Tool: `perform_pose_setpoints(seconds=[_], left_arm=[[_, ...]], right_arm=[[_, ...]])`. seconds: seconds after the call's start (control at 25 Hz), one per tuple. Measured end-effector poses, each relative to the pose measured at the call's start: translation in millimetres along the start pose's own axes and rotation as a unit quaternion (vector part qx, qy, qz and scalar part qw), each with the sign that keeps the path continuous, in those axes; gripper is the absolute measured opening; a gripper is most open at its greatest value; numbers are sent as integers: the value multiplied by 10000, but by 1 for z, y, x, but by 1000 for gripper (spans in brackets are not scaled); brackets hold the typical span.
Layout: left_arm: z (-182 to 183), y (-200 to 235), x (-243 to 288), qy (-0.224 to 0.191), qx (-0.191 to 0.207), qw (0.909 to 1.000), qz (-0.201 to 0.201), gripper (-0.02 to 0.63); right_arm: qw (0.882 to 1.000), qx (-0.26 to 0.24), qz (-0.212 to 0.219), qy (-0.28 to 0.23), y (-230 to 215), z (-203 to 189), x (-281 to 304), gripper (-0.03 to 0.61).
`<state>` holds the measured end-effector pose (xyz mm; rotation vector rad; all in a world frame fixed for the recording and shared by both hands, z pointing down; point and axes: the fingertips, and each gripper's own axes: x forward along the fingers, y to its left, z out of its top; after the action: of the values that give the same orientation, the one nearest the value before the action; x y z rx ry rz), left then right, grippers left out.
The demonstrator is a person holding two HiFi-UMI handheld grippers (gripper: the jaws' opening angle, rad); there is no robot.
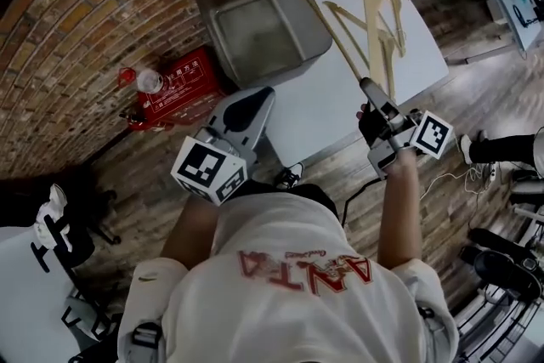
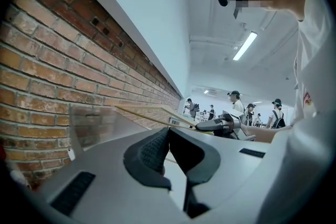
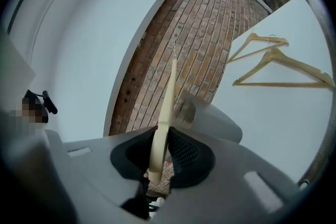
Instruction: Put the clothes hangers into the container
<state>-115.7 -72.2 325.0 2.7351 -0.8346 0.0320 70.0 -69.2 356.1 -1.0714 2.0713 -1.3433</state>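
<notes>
My right gripper [image 1: 367,93] is shut on the end of a pale wooden hanger [image 1: 327,17]. The hanger slants up from the jaws, and its far end hangs over the container [image 1: 255,30], a clear grey bin by the brick wall. In the right gripper view the hanger's arm [image 3: 167,107] runs straight up from between the pads of the right gripper [image 3: 160,152]. Two more wooden hangers [image 3: 273,63] lie on the white table [image 1: 340,106]. My left gripper [image 1: 255,102] is shut and empty, low beside the bin; the left gripper view shows its jaws [image 2: 169,152] closed together.
A red box holding fire extinguishers [image 1: 170,85] stands on the floor against the brick wall [image 1: 76,21], left of the bin. A person's shoes [image 1: 501,149] and a cable lie on the wooden floor at the right. Several people stand far off in the left gripper view.
</notes>
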Motion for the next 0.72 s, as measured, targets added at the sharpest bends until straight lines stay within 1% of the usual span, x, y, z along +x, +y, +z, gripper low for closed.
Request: perform_pose_setpoints(seconds=[0.2,0.36,0.52,0.72], left_arm=[[2,17,-17,-93,-72,9998,165,9],[4,26,-27,-155,-85,9996,209,9],[3,36,-38,-150,-176,9994,273,9],[4,40,-43,-176,-205,9994,195,9]], right_arm=[[9987,-316,-200,349,2,-5,25,54],[9959,-545,-395,607,-1,-4,38,54],[9910,-817,-582,888,-4,-5,52,54],[9829,-1181,-781,1180,-5,-8,64,54]])
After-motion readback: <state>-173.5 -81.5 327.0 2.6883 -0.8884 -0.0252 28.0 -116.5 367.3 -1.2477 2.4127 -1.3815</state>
